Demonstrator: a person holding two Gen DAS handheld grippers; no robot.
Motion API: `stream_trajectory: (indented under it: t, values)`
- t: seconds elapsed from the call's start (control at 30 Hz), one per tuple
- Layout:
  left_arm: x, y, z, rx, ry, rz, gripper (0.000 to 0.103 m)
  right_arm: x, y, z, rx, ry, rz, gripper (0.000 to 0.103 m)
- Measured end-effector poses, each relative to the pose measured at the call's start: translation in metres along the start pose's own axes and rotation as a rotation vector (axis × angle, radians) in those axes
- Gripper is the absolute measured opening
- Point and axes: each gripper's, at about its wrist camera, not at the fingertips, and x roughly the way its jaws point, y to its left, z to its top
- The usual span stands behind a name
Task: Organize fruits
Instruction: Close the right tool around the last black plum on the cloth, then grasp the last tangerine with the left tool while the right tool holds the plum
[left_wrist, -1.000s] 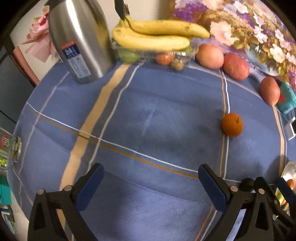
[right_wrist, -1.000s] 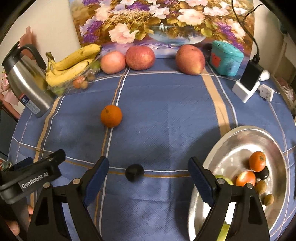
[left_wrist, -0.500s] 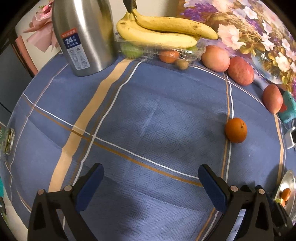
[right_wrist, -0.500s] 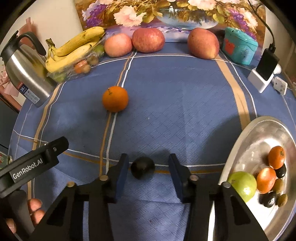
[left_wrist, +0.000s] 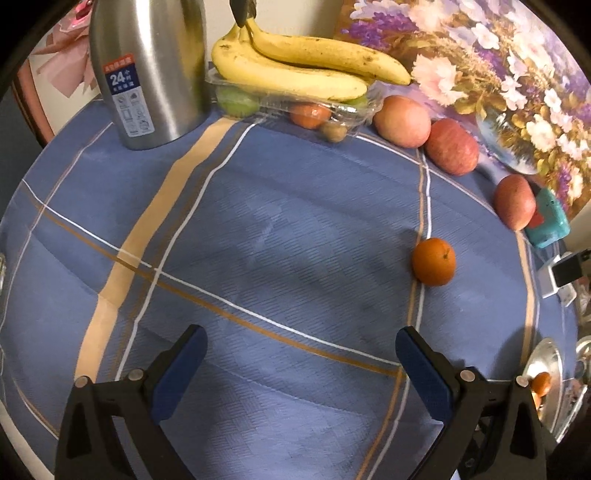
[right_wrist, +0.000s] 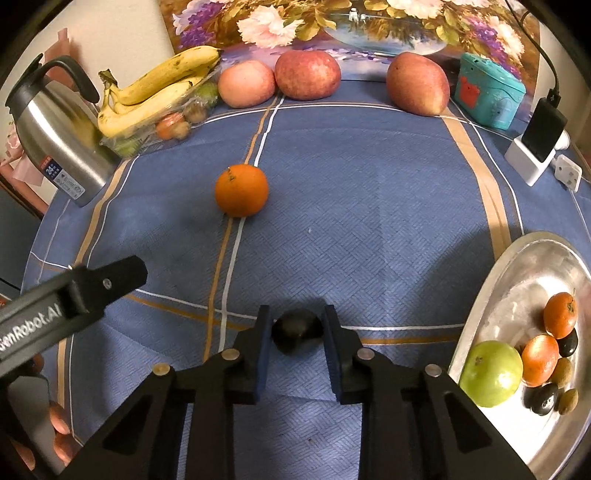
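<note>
A small dark round fruit lies on the blue checked tablecloth. My right gripper straddles it, jaws closing, and both blue pads touch its sides. An orange sits on the cloth beyond it, also seen as the orange in the left wrist view. The steel bowl at the right holds a green fruit, two small oranges and several little dark and brown fruits. My left gripper hangs open over bare cloth with nothing between its fingers.
At the back stand a steel flask, bananas on a clear tray of small fruit, apples, a teal box and a charger block with a cable. A flower painting leans behind them.
The right jaws came from wide apart to touching the dark fruit, and the gripper sank closer to it. The left gripper stayed open, its view tipping slightly.
</note>
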Motion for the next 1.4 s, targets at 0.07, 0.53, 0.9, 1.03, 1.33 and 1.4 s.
stream_trajectory:
  t: [0.07, 0.53, 0.9, 1.03, 1.33, 1.4]
  values:
    - [-0.001, -0.001, 0.001, -0.002, -0.003, -0.008, 0.103, 0.000, 0.000, 0.000, 0.000, 0.001, 0.002, 0.027]
    - [0.001, -0.008, 0.007, 0.006, -0.019, -0.051, 0.103, -0.019, -0.006, 0.008, 0.007, -0.051, 0.009, 0.027]
    - [0.003, -0.022, 0.020, 0.026, -0.055, -0.094, 0.102, -0.033, -0.031, 0.019, 0.038, -0.105, -0.036, 0.027]
    - [0.005, -0.034, 0.026, 0.033, -0.063, -0.097, 0.102, -0.039, -0.041, 0.023, 0.066, -0.127, -0.040, 0.027]
    - [0.020, -0.056, 0.033, 0.084, -0.067, -0.122, 0.093, -0.040, -0.056, 0.032, 0.110, -0.143, -0.047, 0.027]
    - [0.024, -0.062, 0.035, 0.097, -0.065, -0.127, 0.089, -0.042, -0.058, 0.033, 0.111, -0.151, -0.048, 0.027]
